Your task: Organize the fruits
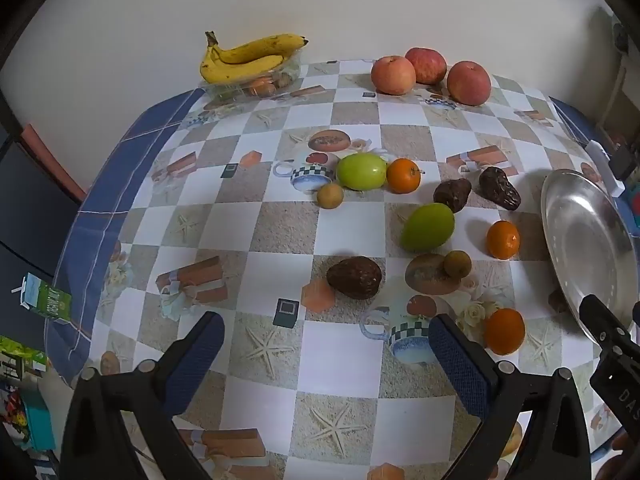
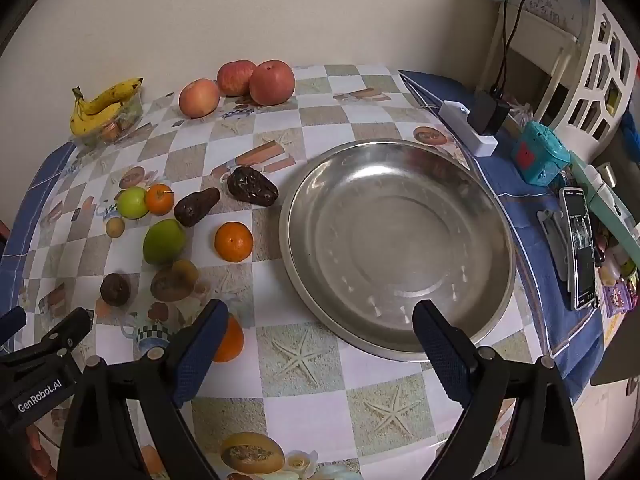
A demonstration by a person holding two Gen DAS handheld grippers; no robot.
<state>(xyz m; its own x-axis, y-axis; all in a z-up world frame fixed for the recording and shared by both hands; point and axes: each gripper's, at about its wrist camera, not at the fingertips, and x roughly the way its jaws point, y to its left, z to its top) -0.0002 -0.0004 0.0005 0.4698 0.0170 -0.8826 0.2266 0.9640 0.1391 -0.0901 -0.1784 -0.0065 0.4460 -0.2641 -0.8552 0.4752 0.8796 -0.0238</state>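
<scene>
right wrist | metal plate (image 2: 400,184) ahead of right gripper (image 2: 316,336), bare | fruits loose | both grippers spread, nothing held | none sorted

Even, soft indoor light; faint shadows under fruit; mild glare on the steel plate (image 2: 396,240); strong fisheye curvature, dark corner vignetting.

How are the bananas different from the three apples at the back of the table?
The bananas are yellow, long and curved; the apples are reddish-pink and round. The bananas are joined at one stem, while the apples are separate fruits grouped together. The bananas lie on top of a clear container holding other fruit, whereas the apples sit directly on the tablecloth. Both sit near the wall, outside the empty metal bowl.
</scene>
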